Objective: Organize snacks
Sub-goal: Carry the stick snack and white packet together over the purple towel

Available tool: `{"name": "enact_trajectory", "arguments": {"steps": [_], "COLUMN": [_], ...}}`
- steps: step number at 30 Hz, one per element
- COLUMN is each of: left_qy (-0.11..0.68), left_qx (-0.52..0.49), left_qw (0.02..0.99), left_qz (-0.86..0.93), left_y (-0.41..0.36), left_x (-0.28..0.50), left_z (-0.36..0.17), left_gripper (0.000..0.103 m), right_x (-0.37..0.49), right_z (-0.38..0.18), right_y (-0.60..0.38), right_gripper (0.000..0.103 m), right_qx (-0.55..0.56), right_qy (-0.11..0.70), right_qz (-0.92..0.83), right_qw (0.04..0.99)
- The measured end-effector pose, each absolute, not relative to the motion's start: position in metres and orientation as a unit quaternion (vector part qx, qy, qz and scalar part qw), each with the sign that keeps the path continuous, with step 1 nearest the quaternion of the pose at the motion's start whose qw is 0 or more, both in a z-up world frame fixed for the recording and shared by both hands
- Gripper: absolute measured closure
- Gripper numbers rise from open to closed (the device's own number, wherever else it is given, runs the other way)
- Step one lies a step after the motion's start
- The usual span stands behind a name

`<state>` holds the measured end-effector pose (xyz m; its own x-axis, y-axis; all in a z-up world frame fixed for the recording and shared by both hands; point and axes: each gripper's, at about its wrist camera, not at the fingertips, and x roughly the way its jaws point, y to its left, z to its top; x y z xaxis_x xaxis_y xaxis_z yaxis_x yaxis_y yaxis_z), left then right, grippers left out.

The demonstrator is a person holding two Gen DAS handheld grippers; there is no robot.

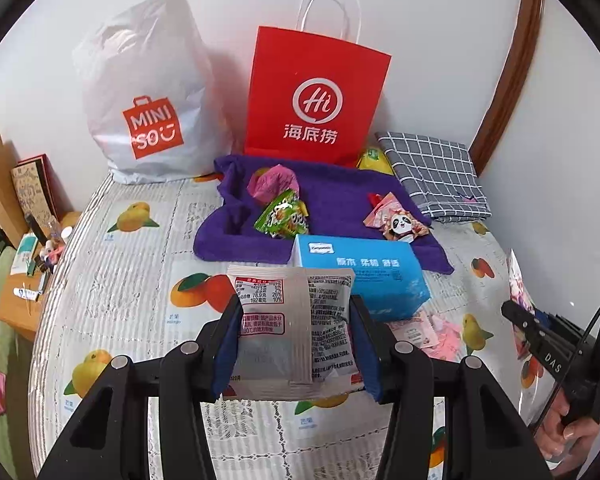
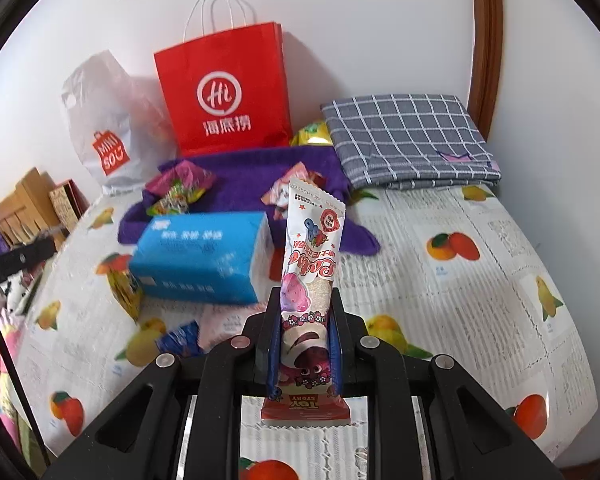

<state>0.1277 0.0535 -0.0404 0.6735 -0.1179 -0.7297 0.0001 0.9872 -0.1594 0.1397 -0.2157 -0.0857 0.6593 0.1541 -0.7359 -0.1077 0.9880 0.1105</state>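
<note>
My left gripper is shut on a silver snack packet with red and black print, held above the fruit-print tablecloth. My right gripper is shut on a long white and pink snack bar wrapper that stands upright between its pads. A purple towel lies beyond, bearing a green snack bag, a pink wrapper and a panda packet. The right gripper shows at the right edge of the left wrist view, gripper body.
A blue tissue box sits just past the held packet. A red paper bag and a white plastic bag stand against the wall. A folded grey checked cloth lies at back right. Small pink packets lie loose. A cluttered wooden stand is on the left.
</note>
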Motion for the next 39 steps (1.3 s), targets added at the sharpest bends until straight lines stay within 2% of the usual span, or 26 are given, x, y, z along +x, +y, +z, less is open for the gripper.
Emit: {"name": "enact_trajectory", "arguments": {"steps": [20,39], "left_qy": [0.409,0.426], "left_qx": [-0.061,-0.107], "left_qw": [0.909,0.895], "left_qz": [-0.053,-0.076], "left_y": [0.033,0.056], "left_x": [0.174,0.268], "left_z": [-0.03,-0.036], "left_gripper": [0.055,0.054], "right_x": [0.195,0.311], "right_z": [-0.049,-0.067], "right_y": [-0.2,-0.183], "right_gripper": [0.083,0.083], "right_qx": [0.038,0.033], "right_qy": [0.393,0.428], "right_qz": [0.095,0.151], "right_qw": [0.914,0.891]}}
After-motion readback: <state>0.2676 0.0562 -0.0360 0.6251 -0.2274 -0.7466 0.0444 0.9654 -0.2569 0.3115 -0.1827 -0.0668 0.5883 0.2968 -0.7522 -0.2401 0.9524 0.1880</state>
